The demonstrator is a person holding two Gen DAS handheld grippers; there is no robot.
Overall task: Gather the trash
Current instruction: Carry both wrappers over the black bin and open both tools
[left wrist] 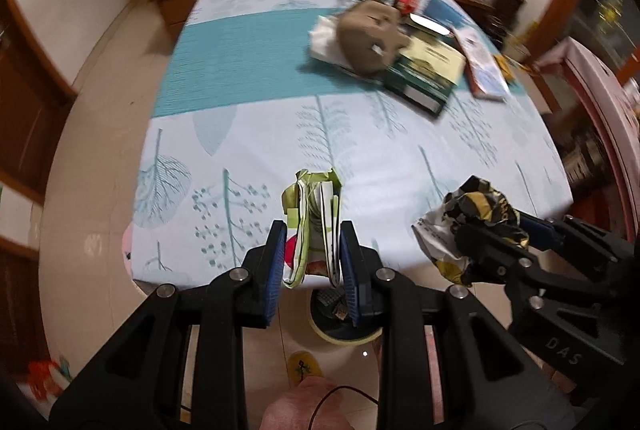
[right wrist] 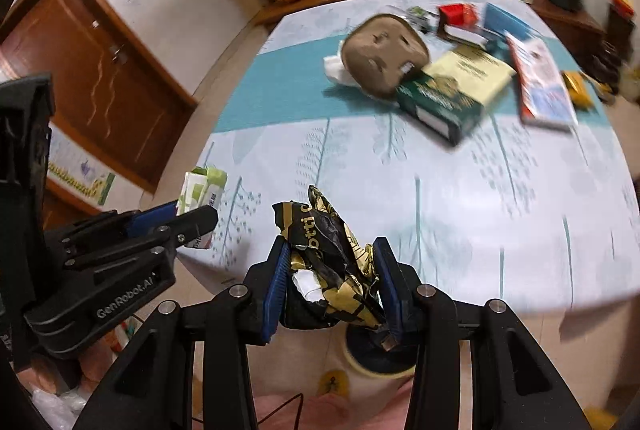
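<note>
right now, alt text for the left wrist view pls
The left gripper pinches a folded green wrapper above the near table edge. Beside it, the right gripper holds a crumpled black-and-gold wrapper; a bin sits on the floor below.

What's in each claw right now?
Left claw: closed on a flattened green-and-white carton.
Right claw: closed on a crumpled black-and-gold wrapper.
</note>
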